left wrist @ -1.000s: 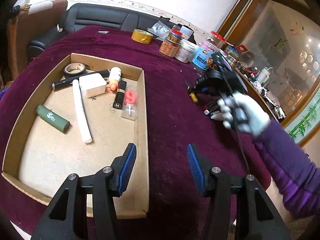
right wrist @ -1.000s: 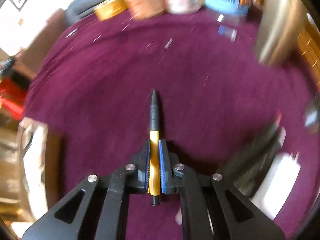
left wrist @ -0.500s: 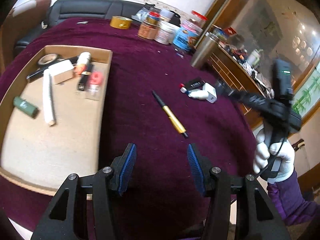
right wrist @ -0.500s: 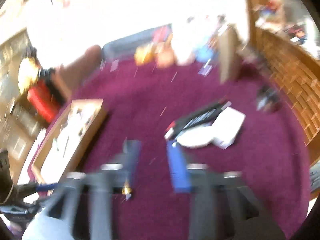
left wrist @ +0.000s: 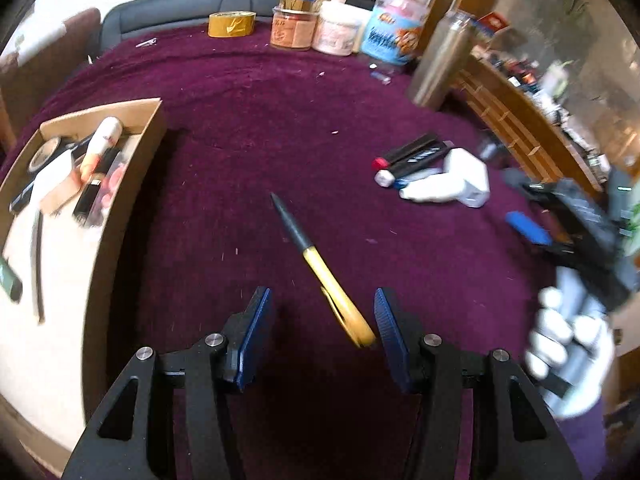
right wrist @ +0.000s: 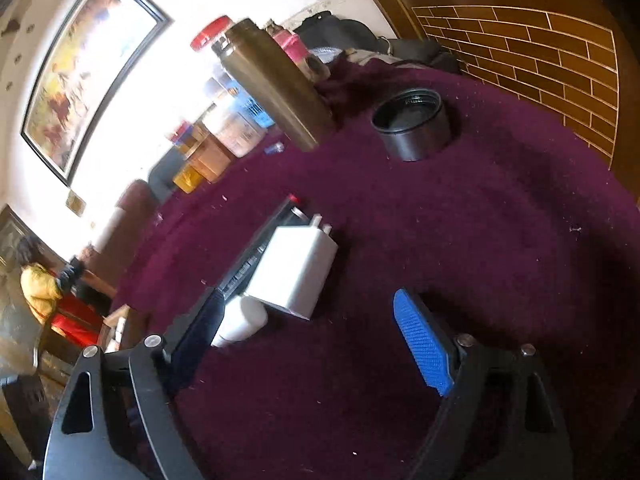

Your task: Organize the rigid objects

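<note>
Pen — between open left jaws

Both views show strong fisheye bending and dark corners. Daylight blows out the wall ahead-left of the right tool. Motion blur smears the gloved hand right of the left tool and the box at its left. The purple cloth stays dim.

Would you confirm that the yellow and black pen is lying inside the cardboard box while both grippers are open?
Not quite: the pen lies on the purple tablecloth, outside the cardboard box, as the left wrist view shows. The left gripper and the right gripper are indeed open.
</note>
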`<state>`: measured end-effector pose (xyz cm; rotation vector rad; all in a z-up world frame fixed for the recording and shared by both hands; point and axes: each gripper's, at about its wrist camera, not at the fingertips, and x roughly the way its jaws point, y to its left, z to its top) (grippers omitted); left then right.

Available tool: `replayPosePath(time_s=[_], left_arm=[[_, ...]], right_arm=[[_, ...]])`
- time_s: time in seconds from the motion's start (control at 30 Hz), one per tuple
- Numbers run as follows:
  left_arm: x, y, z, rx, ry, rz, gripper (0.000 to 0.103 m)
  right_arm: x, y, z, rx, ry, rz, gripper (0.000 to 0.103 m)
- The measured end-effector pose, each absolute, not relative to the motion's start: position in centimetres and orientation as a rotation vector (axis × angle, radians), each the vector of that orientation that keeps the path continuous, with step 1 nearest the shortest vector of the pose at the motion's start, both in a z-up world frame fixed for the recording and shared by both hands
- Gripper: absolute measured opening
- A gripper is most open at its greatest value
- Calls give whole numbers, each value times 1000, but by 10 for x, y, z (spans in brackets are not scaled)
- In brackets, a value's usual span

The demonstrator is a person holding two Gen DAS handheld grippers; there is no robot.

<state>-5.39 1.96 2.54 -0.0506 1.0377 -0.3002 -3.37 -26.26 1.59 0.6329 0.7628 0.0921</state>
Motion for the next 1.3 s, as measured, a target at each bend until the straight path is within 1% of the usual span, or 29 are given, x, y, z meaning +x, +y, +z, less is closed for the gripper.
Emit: replayPosePath(time_s=[0.1,0.13,0.17,0.2,0.23,0.4,0.57,0.6,0.63,0.67,0.8,0.97,1.03,1.07,1.13,1.17,1.27,1.3], left_arm=[[-42,5,13,24,1025,-256,47],[-42,2,13,56,1004,-242,44],[-42,0,12,80,993,-223,27],[-42,0,12,80,993,-225,14],[-42,3,13,65,1004,-242,6],[-53,24,13,8,1019,-253,6],[-52,13,12,44,976,-253,9],[-53,13,12,45,974,-262,9],[-52,15,13,22,980,-283,6],[-53,20,14,-26,997,-315,6],[-73,47,35,-132,948,-375,6],[-104,81,67,-229,869,-437,6],[-111,94,74,-259,852,-448,6],[-114,100,76,-271,847,-450,6],[-118,109,78,-288,836,-449,6],[-120,114,79,-292,829,-445,6],[-124,124,81,-308,813,-440,6],[-125,128,81,-310,809,-435,6]], right_arm=[[-31,-260,13,604,762,98,88],[-31,-258,14,599,766,100,88],[-29,-259,9,597,768,99,88],[-29,-258,7,596,769,96,88],[-28,-257,4,597,770,94,88],[-26,-258,-2,598,775,91,88],[-24,-256,-3,578,778,79,88],[-24,-255,-3,574,779,77,88],[-24,-254,-3,568,781,75,88],[-23,-253,-3,560,784,72,88],[-17,-246,0,509,827,60,88],[-2,-243,19,535,841,84,87],[12,-237,32,560,842,125,83],[20,-235,36,576,849,150,78],[44,-226,40,596,887,193,77],[54,-222,40,590,906,193,76],[85,-211,29,592,994,198,66],[95,-208,22,599,1033,188,65]])
